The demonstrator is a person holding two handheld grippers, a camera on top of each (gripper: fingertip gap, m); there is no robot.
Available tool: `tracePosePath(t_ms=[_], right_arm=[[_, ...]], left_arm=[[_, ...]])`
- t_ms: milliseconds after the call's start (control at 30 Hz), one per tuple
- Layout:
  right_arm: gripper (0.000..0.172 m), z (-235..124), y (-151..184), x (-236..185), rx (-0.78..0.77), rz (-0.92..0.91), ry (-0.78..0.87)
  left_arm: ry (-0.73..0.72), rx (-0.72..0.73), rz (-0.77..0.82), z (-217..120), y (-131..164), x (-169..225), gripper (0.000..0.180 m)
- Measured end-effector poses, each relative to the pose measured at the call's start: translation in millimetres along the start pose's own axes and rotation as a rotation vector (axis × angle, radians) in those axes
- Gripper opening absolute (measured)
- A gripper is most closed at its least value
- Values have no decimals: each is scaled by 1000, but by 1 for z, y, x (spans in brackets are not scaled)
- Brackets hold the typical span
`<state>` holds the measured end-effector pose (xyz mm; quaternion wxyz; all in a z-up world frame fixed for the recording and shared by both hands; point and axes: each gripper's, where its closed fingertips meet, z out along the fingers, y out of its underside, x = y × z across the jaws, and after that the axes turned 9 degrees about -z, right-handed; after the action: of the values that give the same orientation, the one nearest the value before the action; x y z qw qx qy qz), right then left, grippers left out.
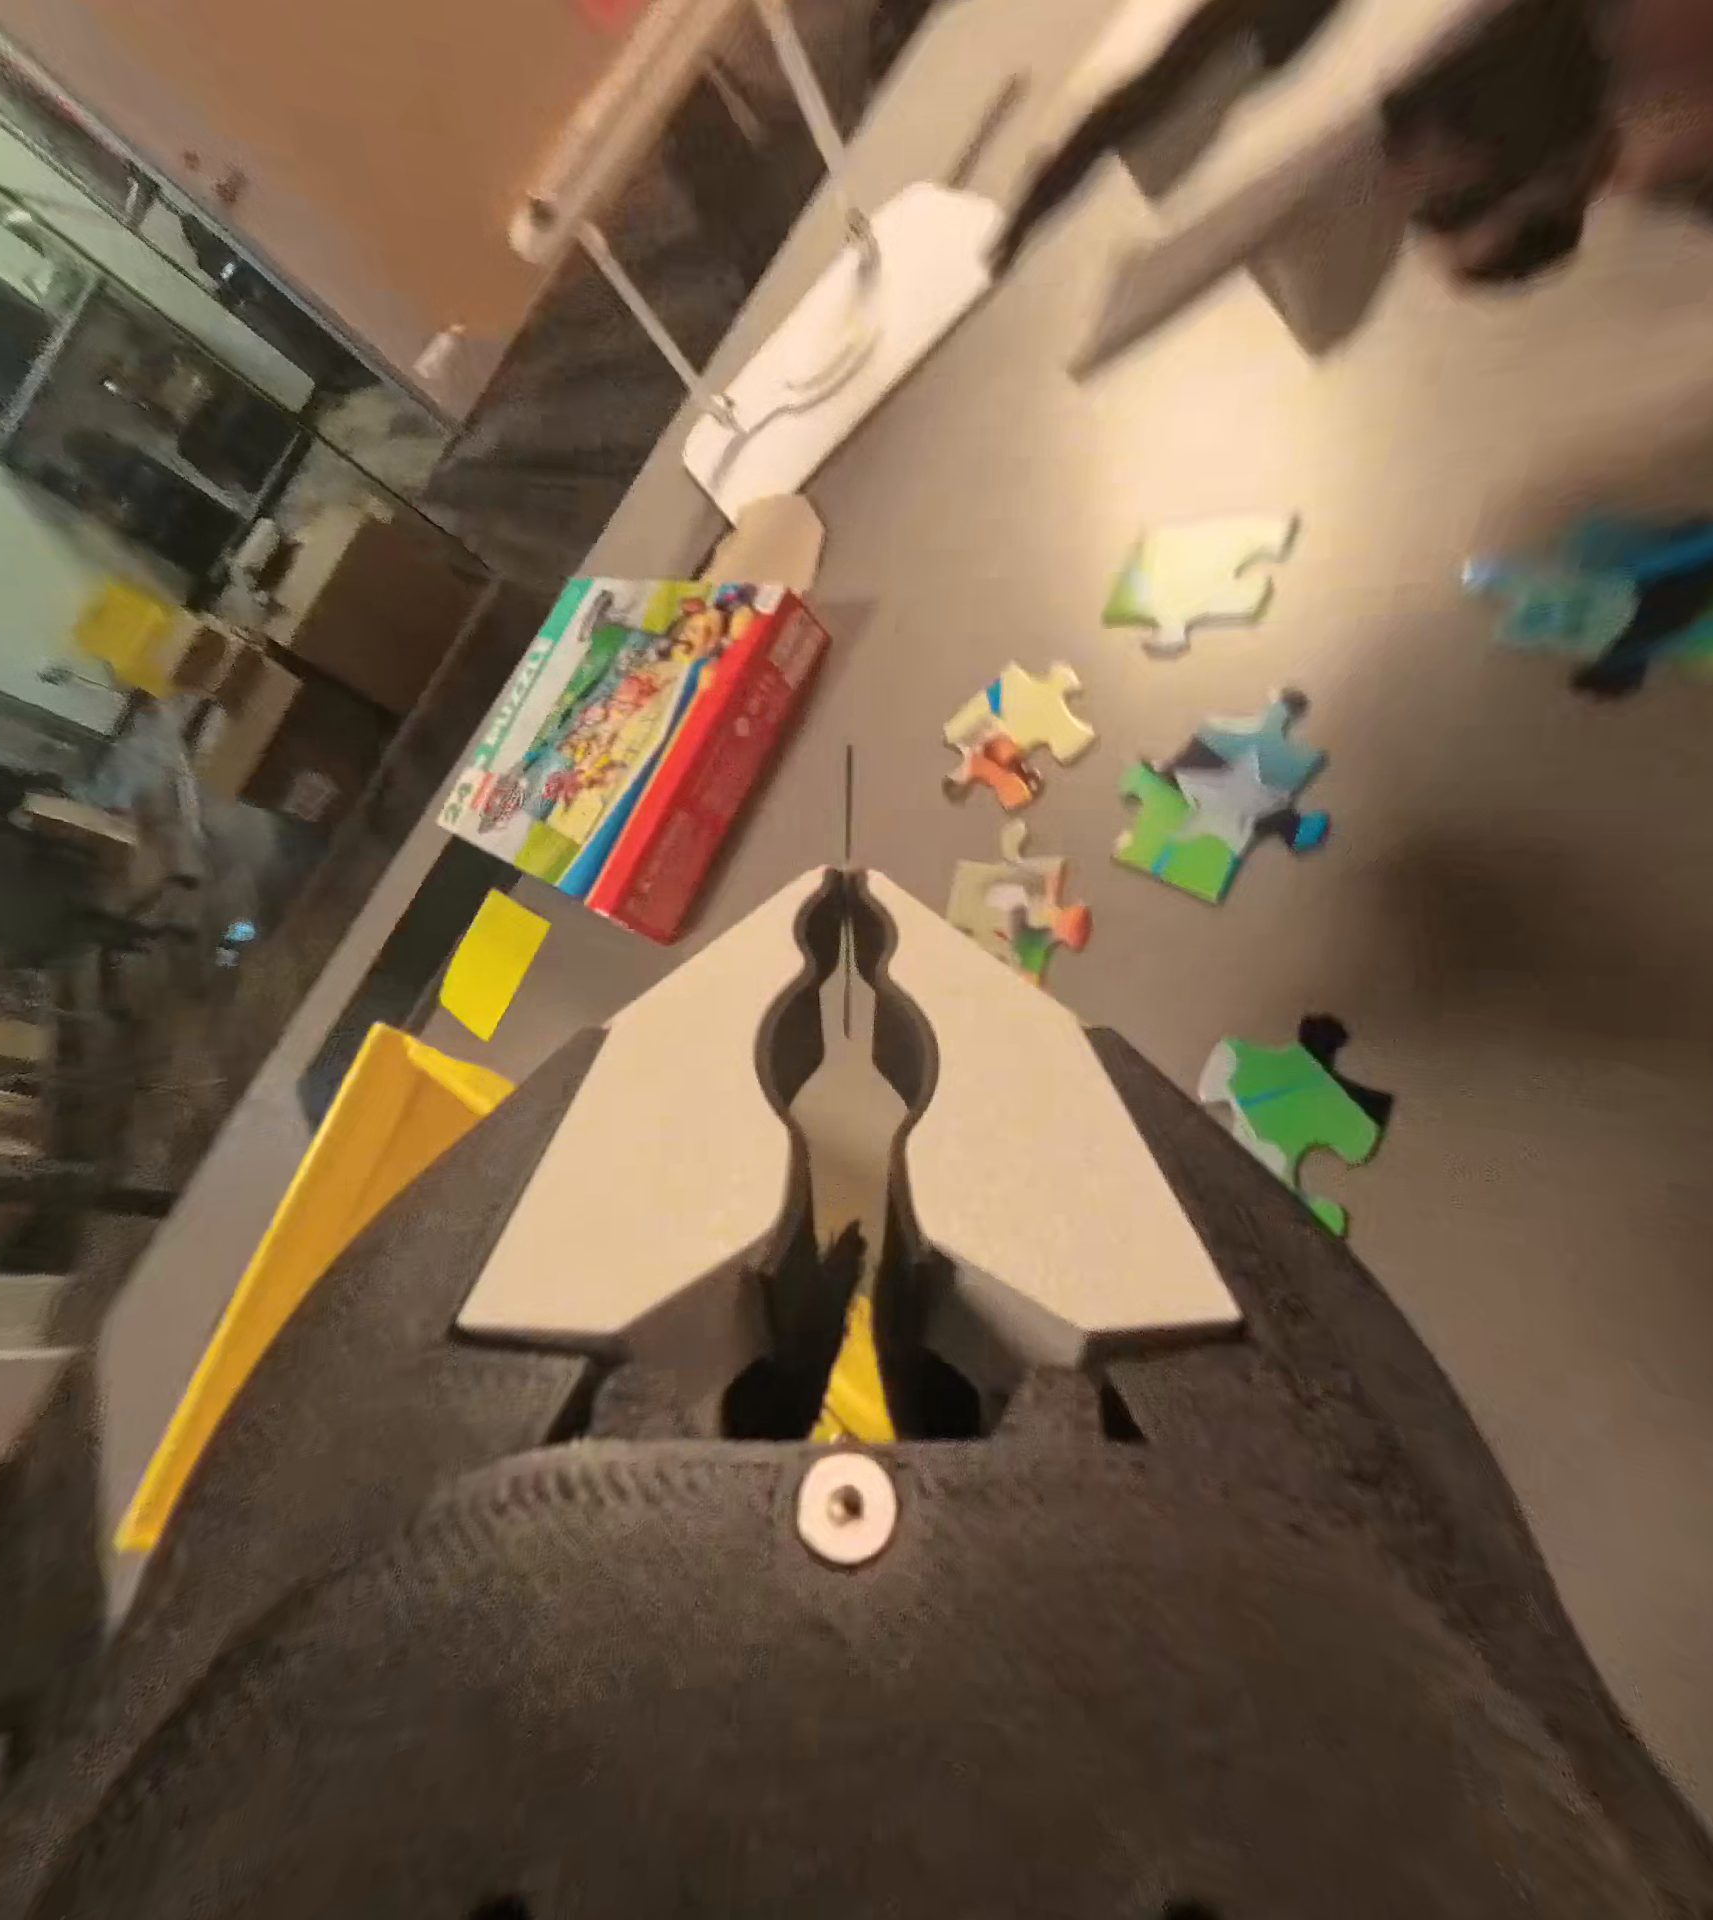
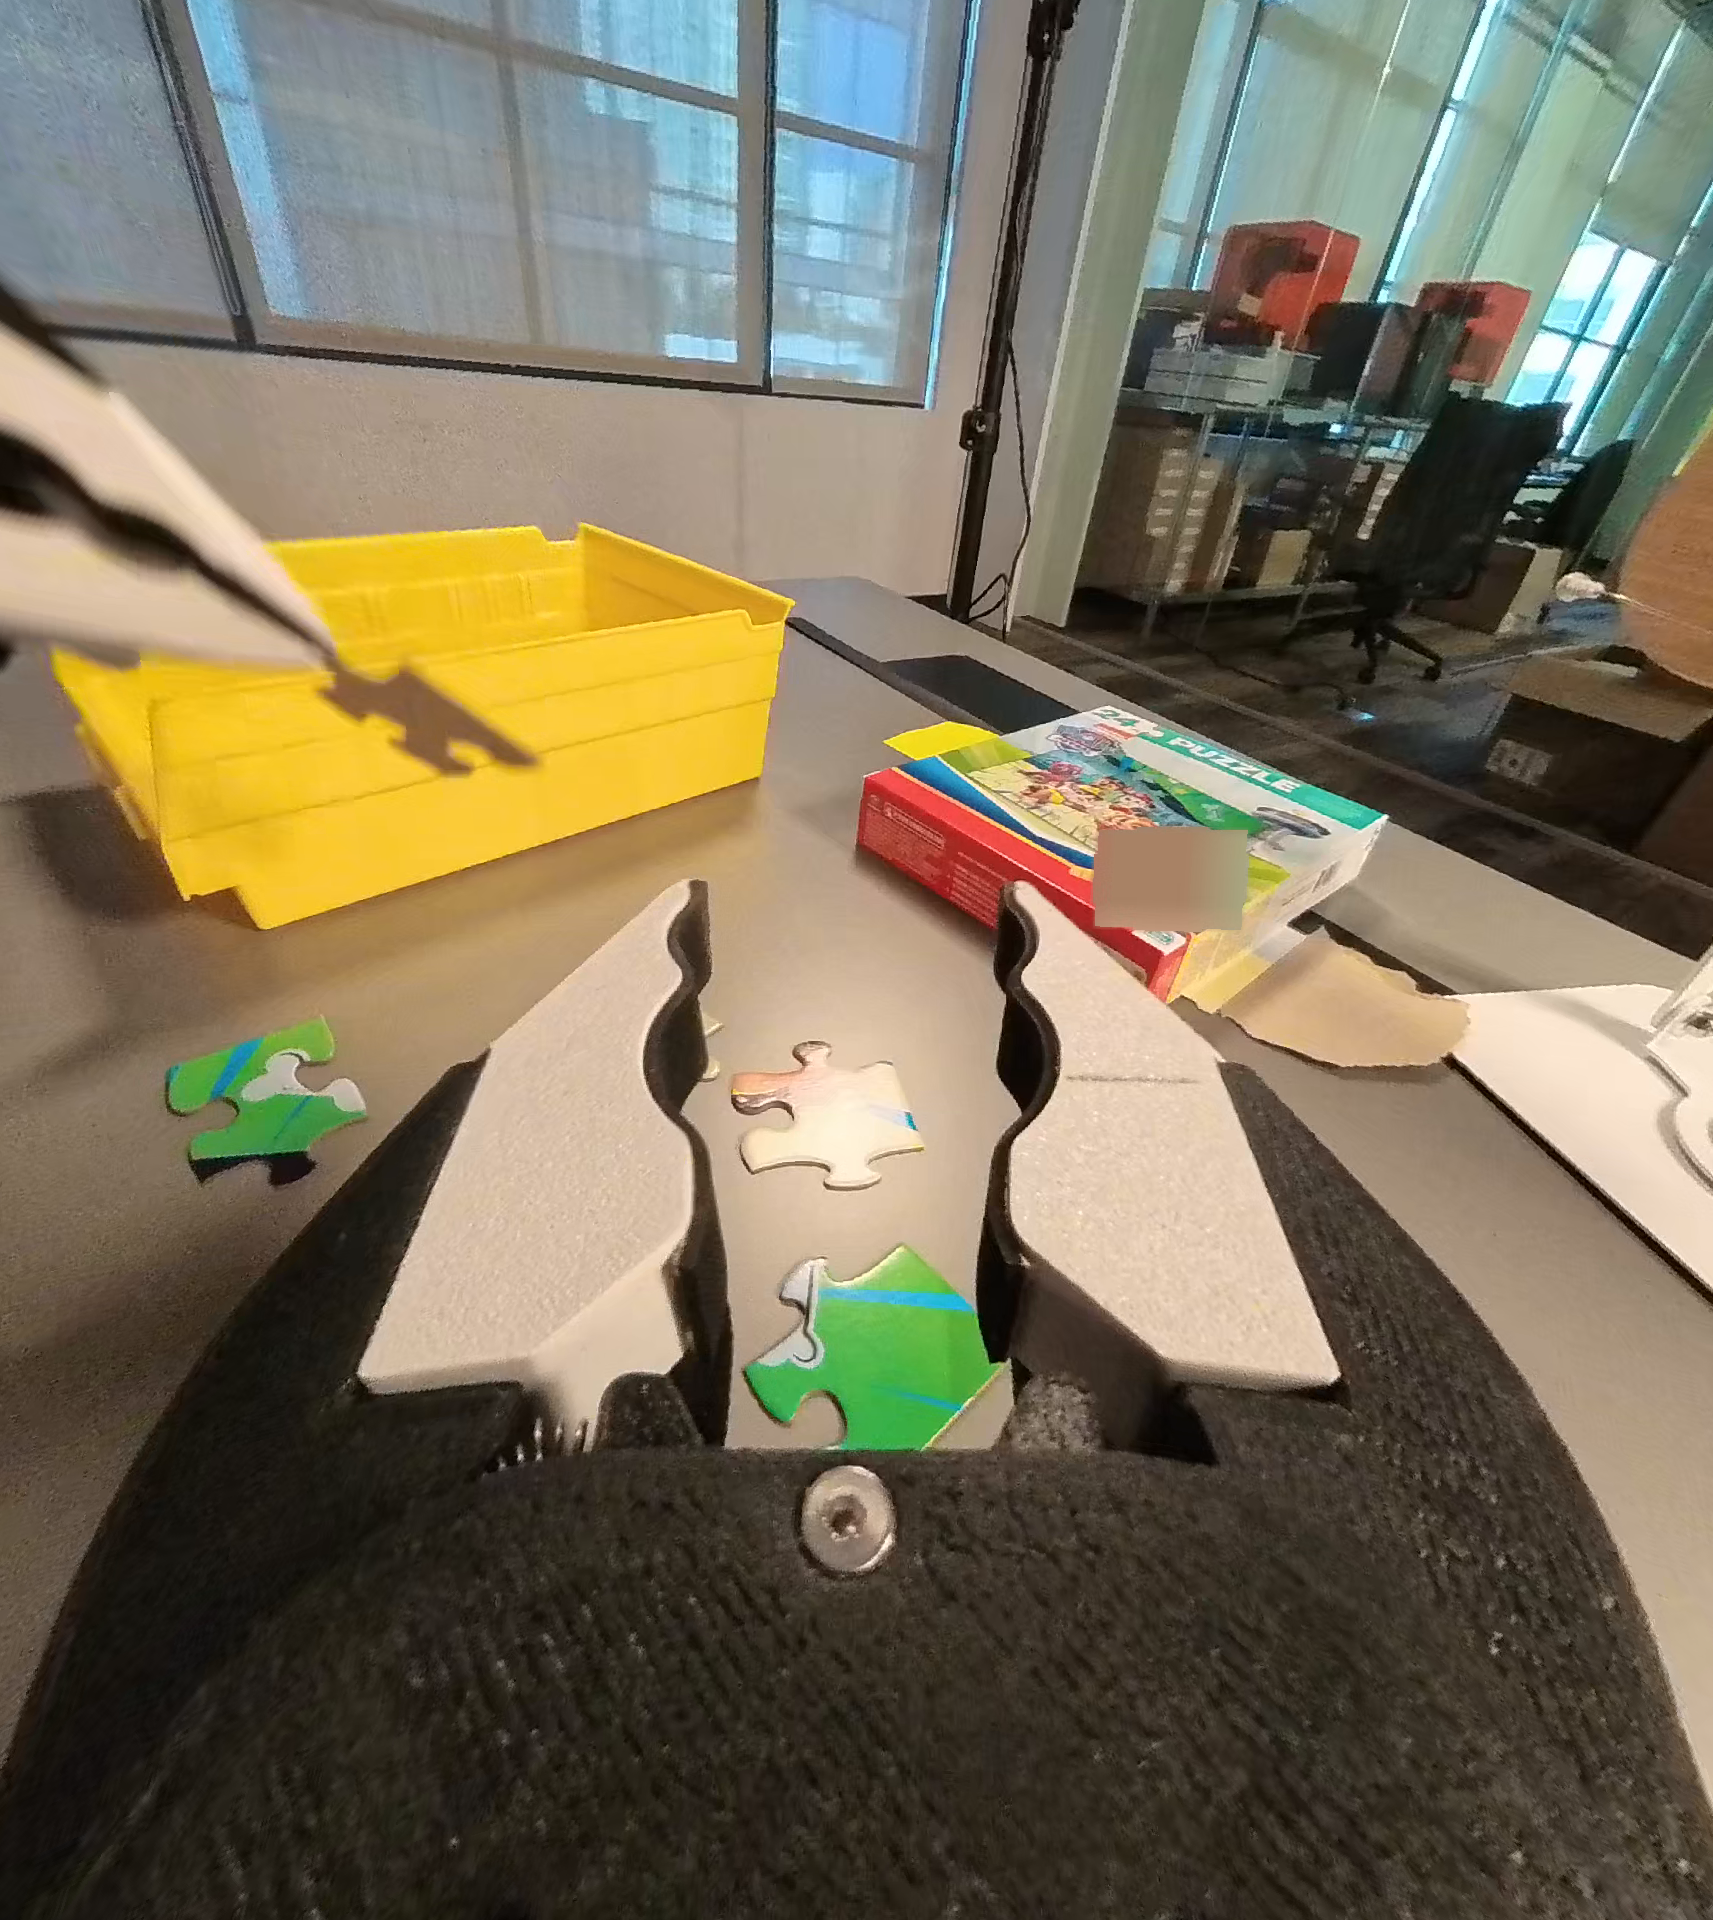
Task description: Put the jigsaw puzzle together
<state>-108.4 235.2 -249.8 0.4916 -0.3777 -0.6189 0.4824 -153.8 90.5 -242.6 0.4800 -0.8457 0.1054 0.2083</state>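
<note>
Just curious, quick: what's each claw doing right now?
Left gripper: closed on a puzzle piece, seen edge-on.
Right gripper: open, holding nothing.

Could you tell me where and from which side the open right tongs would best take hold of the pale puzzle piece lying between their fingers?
The pale puzzle piece lies flat on the grey table, so probably come from straight above with the right tongs and pinch across its plain lower body, not the narrow knob at its far edge. Its thin edges leave little to grip.
</note>
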Motion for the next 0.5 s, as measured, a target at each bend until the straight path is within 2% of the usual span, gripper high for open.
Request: tracePosePath(t_ms=[67,133,300,333,367,400,467,500], right_arm=[[53,0,0,0,0,-4,4],[53,1,1,0,-5,-6,3],[53,2,3,-2,-9,-5,-4],[53,2,3,-3,-9,-3,-4],[53,3,3,-3,-9,-1,-5],[53,3,3,-3,-8,0,-5],[53,2,2,-2,-4,5,-4],[53,2,2,-2,0,9,-4]], left_arm=[[-41,-57,118,11,17,22,0],[-6,-91,139,21,32,43,0],[276,-156,-51,27,59,86,2],[340,-144,-122,25,57,93,12],[419,-122,-194,19,52,100,32],[491,-92,-259,11,44,104,44],[534,0,-343,-7,26,90,55],[492,38,-368,-15,20,69,54]])
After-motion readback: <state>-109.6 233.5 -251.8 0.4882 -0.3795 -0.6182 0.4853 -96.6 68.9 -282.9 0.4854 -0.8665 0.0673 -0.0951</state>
